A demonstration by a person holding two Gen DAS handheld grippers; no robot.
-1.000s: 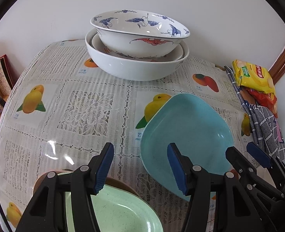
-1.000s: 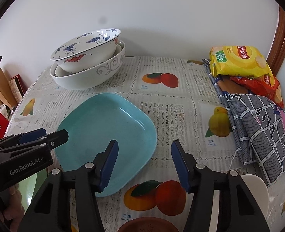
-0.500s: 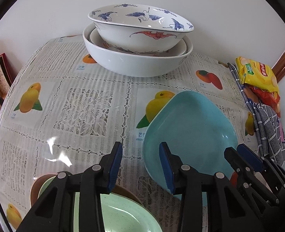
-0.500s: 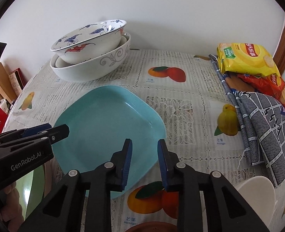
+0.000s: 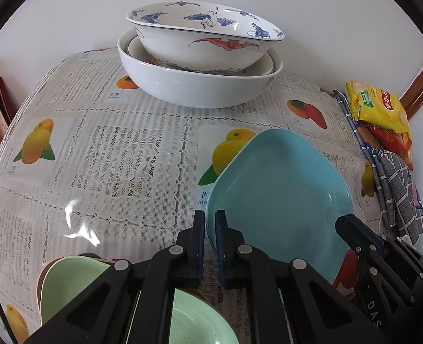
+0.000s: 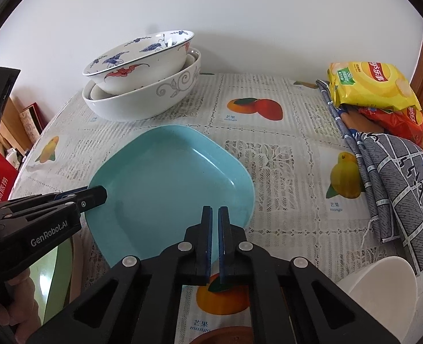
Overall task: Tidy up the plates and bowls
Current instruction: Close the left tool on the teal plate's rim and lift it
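Covering the tabletop point(image 5: 131, 154) is a lace cloth with fruit pictures. Stacked white bowls point(image 5: 200, 66) sit at its far edge. Nearer lies a square blue plate point(image 6: 168, 183), the left claw point(image 5: 210, 229) and right claw point(image 6: 215, 226) each clamped on its rim.

"GenRobot.AI" in white on black left gripper point(image 6: 97, 197) body. "mango" plus Chinese characters 芒果 under fruit pictures on tablecloth point(image 6: 268, 160). "DAS" partly seen on right gripper point(image 5: 352, 226) body. Yellow chip bag point(image 6: 369, 86): Chinese brand script, not clearly readable.
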